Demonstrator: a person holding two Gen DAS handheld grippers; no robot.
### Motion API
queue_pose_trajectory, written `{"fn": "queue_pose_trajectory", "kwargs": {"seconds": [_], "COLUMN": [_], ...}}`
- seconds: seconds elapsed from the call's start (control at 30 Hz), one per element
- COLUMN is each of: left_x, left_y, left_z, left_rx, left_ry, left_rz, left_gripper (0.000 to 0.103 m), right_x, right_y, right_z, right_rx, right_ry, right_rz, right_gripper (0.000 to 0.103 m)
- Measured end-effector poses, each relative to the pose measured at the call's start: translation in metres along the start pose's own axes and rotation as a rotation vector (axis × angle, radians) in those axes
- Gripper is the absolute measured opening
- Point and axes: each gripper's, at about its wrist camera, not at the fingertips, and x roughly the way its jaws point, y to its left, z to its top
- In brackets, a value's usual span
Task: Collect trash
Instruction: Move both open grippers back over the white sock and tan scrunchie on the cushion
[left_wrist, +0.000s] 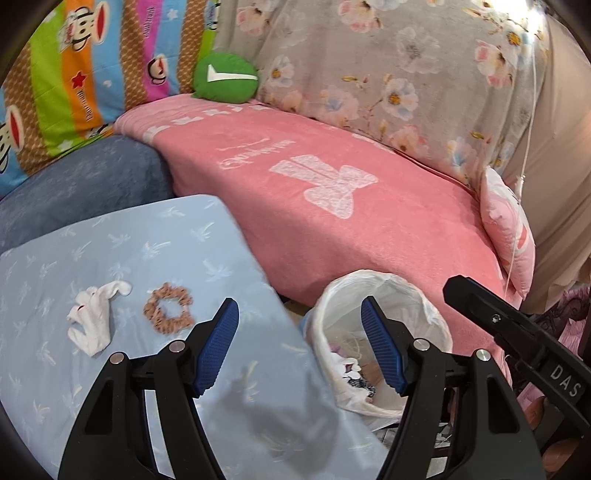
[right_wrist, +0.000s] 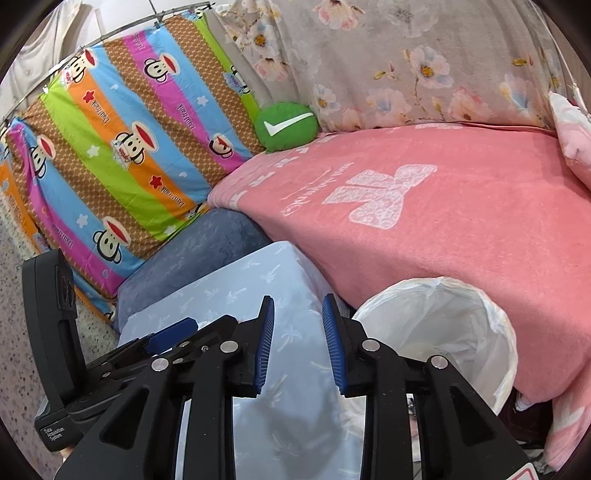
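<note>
A crumpled white tissue (left_wrist: 96, 316) lies on the light blue sheet (left_wrist: 122, 258) at the left, with a brown scrunchie (left_wrist: 169, 309) just right of it. A bin lined with a white bag (left_wrist: 384, 332) stands between the sheet and the pink blanket, with scraps inside. My left gripper (left_wrist: 300, 339) hovers open over the sheet's edge and the bin's rim, nothing between its fingers. In the right wrist view my right gripper (right_wrist: 298, 345) is open with a narrow empty gap, above the blue sheet (right_wrist: 258, 280) and left of the bin (right_wrist: 443, 325). The left gripper (right_wrist: 173, 332) shows at its left.
A pink blanket (left_wrist: 351, 206) covers the seat behind the bin. Behind it hang a floral cloth (left_wrist: 388, 66) and a striped monkey-print cloth (left_wrist: 74, 74). A green round cushion (left_wrist: 226, 77) sits at the back, a pink pillow (left_wrist: 509, 229) at the right, a dark blue cushion (left_wrist: 92, 184) at the left.
</note>
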Motion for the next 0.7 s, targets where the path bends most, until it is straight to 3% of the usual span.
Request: {"fn": "queue_pose_trajectory", "kwargs": {"seconds": [0.53, 0.7], "left_x": [-0.011, -0.011], "left_y": [0.076, 0.104], "left_z": [-0.015, -0.023], "left_rx": [-0.108, -0.139], "left_ry": [0.003, 0.012], "left_rz": [0.100, 0.156], "left_gripper": [0.066, 0.073], "right_x": [0.051, 0.070], "right_y": [0.058, 0.069], "right_z": [-0.026, -0.036], "right_rx": [-0.056, -0.070], "right_ry": [0.099, 0.135], "right_rz": [0.035, 0.035], "right_gripper": [0.028, 0.032]}}
